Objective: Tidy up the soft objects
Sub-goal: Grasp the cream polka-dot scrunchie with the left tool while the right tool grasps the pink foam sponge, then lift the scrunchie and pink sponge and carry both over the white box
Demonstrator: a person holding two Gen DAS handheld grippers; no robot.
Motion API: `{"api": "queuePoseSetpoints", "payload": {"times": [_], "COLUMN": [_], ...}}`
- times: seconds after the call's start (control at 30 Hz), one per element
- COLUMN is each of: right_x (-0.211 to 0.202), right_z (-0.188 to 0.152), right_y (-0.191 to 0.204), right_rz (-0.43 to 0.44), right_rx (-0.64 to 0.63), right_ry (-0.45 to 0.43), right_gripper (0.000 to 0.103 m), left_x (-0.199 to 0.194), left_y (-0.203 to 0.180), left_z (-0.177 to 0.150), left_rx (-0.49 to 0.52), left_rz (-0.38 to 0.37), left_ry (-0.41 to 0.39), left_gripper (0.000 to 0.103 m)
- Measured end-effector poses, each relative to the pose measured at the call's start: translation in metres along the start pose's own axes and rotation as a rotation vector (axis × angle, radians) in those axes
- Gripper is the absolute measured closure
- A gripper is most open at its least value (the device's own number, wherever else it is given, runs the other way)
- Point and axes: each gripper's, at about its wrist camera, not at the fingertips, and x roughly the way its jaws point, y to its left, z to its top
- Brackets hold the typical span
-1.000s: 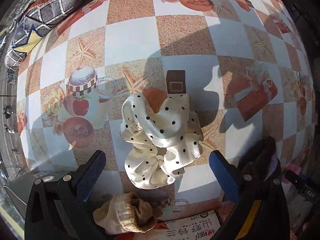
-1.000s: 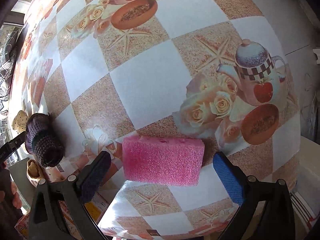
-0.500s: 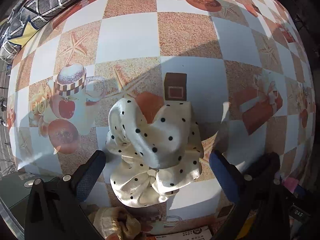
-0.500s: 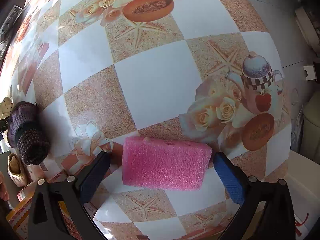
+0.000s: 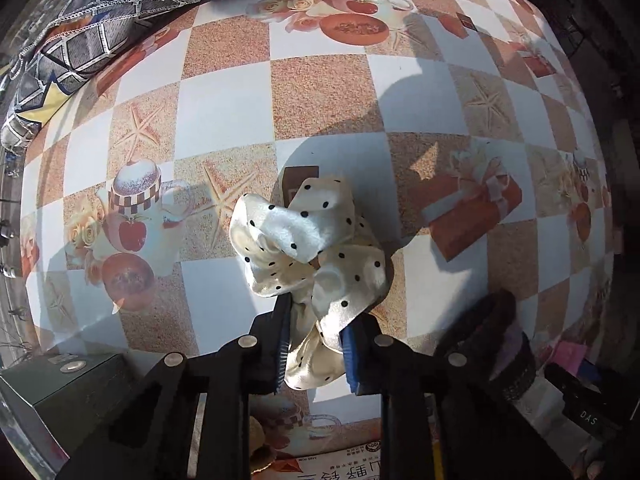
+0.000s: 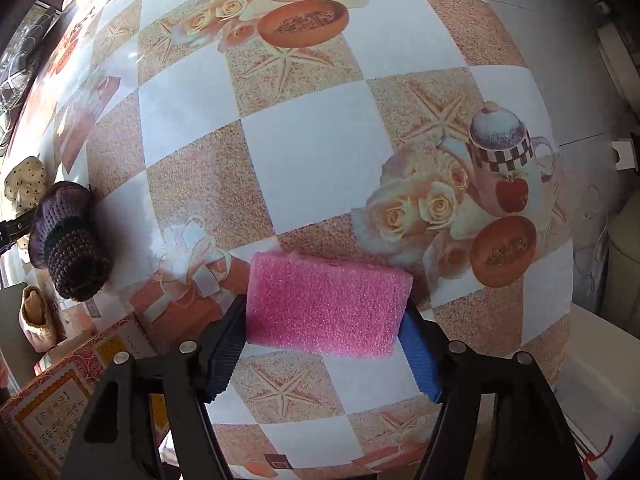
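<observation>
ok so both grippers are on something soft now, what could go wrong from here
1. The left gripper is closing on only the near ruffle of the polka-dot scrunchie; most of the slick fabric hangs free beyond the fingertips, so it may slide out when lifted.
2. The right gripper is closing across the pink sponge at its near edge; the foam could squash and pivot or tilt.
3. The dark knitted piece lies close between the two, so a sideways carry might brush it.

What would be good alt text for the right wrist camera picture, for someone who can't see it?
A hand-held two-finger tool is closing its blue ribbed pads on the ends of a pink rectangular foam sponge lying on a checkered tablecloth printed with starfish, roses and teapots. At the left edge sit a dark purple knitted roll and a printed cardboard box.
</observation>
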Motion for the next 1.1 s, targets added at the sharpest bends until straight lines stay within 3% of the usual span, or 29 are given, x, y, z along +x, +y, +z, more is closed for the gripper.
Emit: {"api": "queuePoseSetpoints", "payload": {"times": [0.3,0.73,1.1], "right_x": [-0.057,-0.145,-0.173], "right_z": [-0.015,-0.048,-0.100], "right_y": [0.001,0.031,0.075], "right_rz": [0.104,0.193,0.209], "right_rx": [0.004,-0.053,-0.131], "right_ry": [-0.095,-0.229,-0.277], "right_gripper": [0.030,0.030,0.030], "left_x": [-0.058,-0.125,-0.162], "left_y": [0.016,0.009,0.010], "left_z": [-0.027,-0.111,-0.176], "left_rx": [-0.014,0.054,0.115], "left_rz": [-0.010,-0.029,-0.047], "left_ry": [-0.107,-0.219,-0.263], "left_gripper": [0.079,0.078,0.078]}}
